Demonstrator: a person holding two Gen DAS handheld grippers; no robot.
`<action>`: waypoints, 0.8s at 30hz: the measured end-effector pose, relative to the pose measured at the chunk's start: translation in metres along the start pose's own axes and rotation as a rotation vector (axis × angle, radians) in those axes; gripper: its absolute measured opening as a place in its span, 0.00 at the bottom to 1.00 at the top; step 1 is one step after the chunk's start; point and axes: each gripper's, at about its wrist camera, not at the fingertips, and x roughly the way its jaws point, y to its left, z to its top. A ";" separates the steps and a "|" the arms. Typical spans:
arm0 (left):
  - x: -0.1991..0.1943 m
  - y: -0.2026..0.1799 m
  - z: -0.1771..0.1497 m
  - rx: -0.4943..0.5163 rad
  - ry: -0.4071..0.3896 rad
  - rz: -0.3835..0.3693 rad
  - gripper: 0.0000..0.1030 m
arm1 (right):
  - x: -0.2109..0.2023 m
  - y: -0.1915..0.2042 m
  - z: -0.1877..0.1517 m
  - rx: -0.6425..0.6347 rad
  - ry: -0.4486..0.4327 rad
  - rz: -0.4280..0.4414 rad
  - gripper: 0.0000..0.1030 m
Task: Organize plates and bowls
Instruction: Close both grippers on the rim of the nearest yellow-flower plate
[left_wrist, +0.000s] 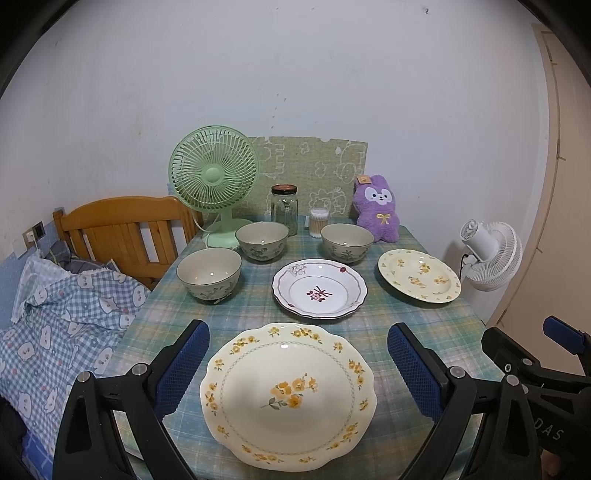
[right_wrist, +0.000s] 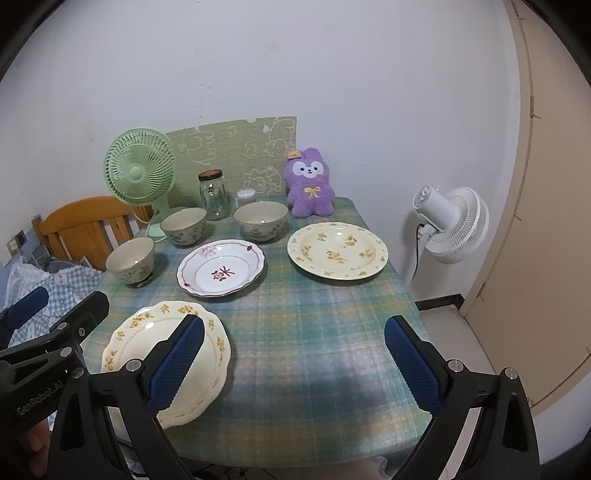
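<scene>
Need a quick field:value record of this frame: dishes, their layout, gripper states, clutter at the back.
surface: table with plaid cloth
plates: three, none stacked: near yellow-flower plate, white plate with red motif, far yellow-flower plate
bowls: three, upright, apart: left bowl, middle bowl, right bowl
left gripper: open, holds nothing, near plate between its fingers in view
right gripper: open, empty, over bare cloth
back row: green fan, glass jar, purple plush
</scene>
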 end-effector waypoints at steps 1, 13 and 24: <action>0.000 0.000 -0.001 0.000 0.000 0.001 0.95 | 0.000 0.001 0.000 -0.002 -0.001 0.001 0.96; 0.025 0.018 0.011 -0.003 0.061 0.004 0.87 | 0.029 0.025 0.014 0.001 0.051 0.036 0.92; 0.068 0.050 0.016 -0.013 0.160 0.009 0.83 | 0.073 0.064 0.021 -0.007 0.145 0.034 0.89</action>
